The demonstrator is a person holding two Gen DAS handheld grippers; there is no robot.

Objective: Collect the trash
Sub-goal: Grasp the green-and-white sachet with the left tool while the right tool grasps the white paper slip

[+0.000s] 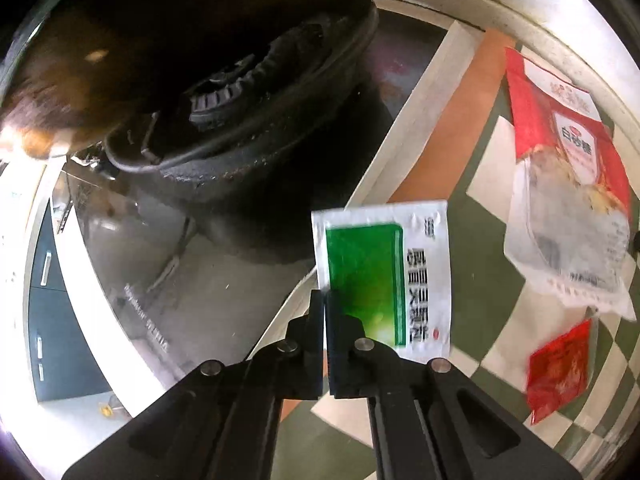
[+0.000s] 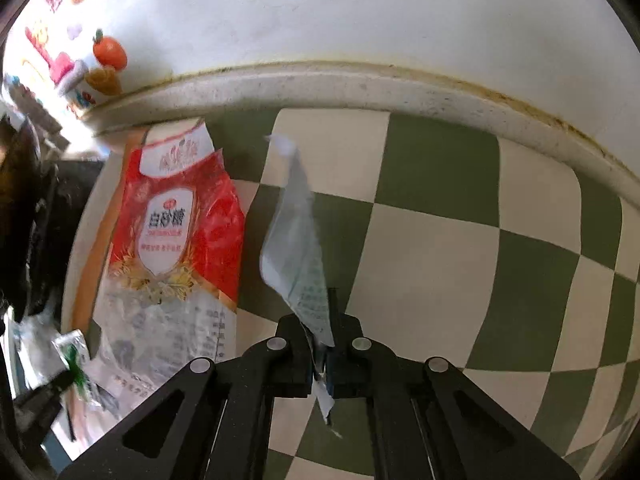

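the left gripper point(image 1: 325, 344) has its fingers closed on a green-and-white foil sachet point(image 1: 382, 276) held clear of the checkered bench point(image 2: 440, 240), and the right gripper point(image 2: 320, 356) pinches a pale printed paper wrapper point(image 2: 298, 240) upright. collection looks part done: a large red-and-white plastic sugar bag point(image 2: 176, 236) and a small red sauce packet point(image 1: 558, 368) remain lying on the bench, and no bin is visible.
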